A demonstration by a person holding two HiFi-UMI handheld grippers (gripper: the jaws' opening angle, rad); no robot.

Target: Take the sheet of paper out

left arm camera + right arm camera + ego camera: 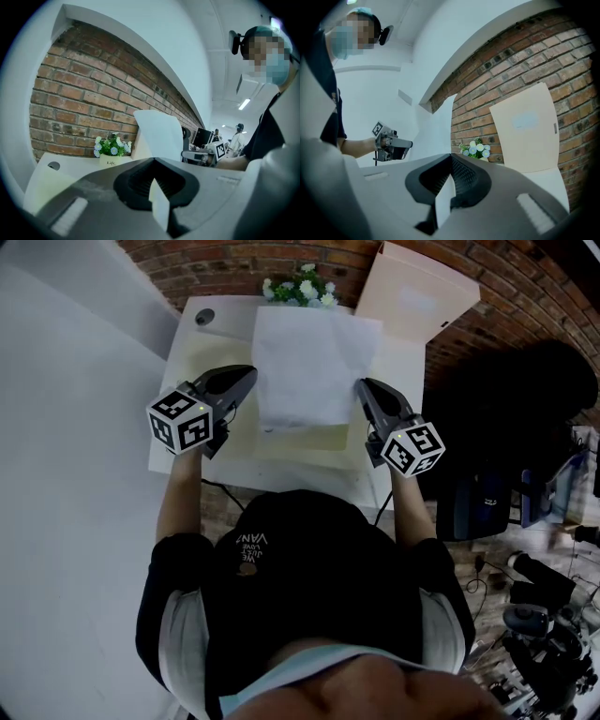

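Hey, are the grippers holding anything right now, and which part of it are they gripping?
Yes, both hold the sheet of paper. The left gripper is shut on its left edge, and the right gripper is shut on its right edge.

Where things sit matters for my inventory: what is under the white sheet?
Only the near strip of a pale yellow folder shows below the sheet; the rest is covered.
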